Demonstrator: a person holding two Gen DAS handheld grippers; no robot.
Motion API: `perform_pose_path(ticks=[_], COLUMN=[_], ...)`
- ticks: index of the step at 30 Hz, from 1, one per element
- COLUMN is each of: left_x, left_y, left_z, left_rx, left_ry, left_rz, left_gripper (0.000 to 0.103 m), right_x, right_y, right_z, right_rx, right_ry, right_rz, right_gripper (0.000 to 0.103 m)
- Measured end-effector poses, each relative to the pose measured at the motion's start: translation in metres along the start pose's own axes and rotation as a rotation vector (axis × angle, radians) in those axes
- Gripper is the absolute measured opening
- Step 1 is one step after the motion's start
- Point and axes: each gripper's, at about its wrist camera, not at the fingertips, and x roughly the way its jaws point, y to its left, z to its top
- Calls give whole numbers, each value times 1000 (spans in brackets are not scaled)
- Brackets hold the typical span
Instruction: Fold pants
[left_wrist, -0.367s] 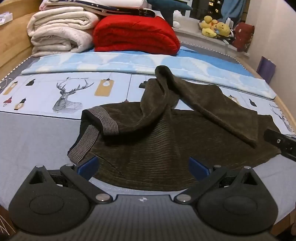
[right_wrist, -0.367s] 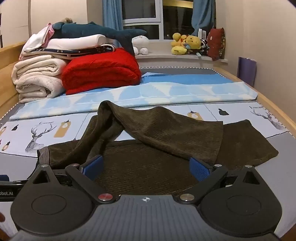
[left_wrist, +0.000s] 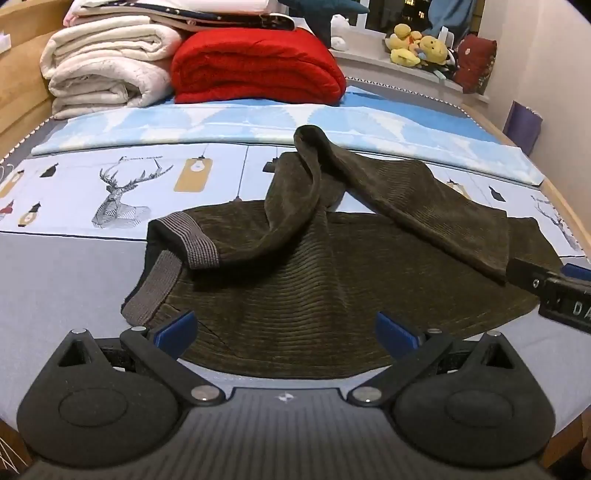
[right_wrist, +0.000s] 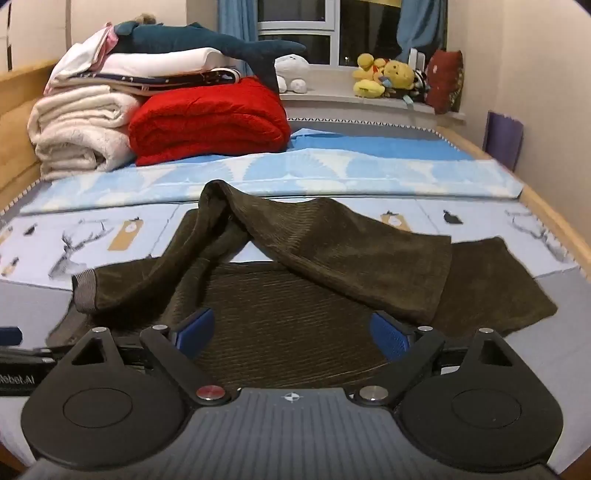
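Dark olive corduroy pants (left_wrist: 314, 288) lie rumpled on the bed, one leg thrown over the other with a raised fold at the far side and grey ribbed cuffs (left_wrist: 199, 243) at the left. They also show in the right wrist view (right_wrist: 295, 314). My left gripper (left_wrist: 286, 334) is open, low over the pants' near edge, holding nothing. My right gripper (right_wrist: 291, 334) is open over the same near edge, further right, and empty. Its body shows at the right edge of the left wrist view (left_wrist: 554, 295).
Folded white blankets (left_wrist: 107, 70) and a red blanket (left_wrist: 258, 66) are stacked at the head of the bed. A light blue cover (left_wrist: 258, 125) lies across behind the pants. Plush toys (right_wrist: 384, 77) sit on the windowsill. The wooden bed frame (right_wrist: 554, 229) runs along the right.
Both grippers have shifted slightly; the pants look unchanged and both stay open.
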Motion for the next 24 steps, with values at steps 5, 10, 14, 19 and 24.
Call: perform_pose_path(ticks=[5,10,14,19,24], left_x=[16,19,20,21,20], left_y=[-32,-40,-41,-41,-44], left_z=[3,3,4,5,6], left_rx=[12,15,16,16,19], left_ry=[2,4,3,4,5], left_rz=[39,39,32,30,33], left_gripper=[102,102,102,102,102], right_x=[-2,1,5,10,11], right_y=[-1,-2,-3,-8,-12], right_z=[0,0,-1,-5,-7], right_rx=[-17,-29,-24,4,29], right_ry=[-11,-3,9,32,35], right_rz=[-11,-7,-10,-26,-30], right_gripper=[92,91,85,79,79])
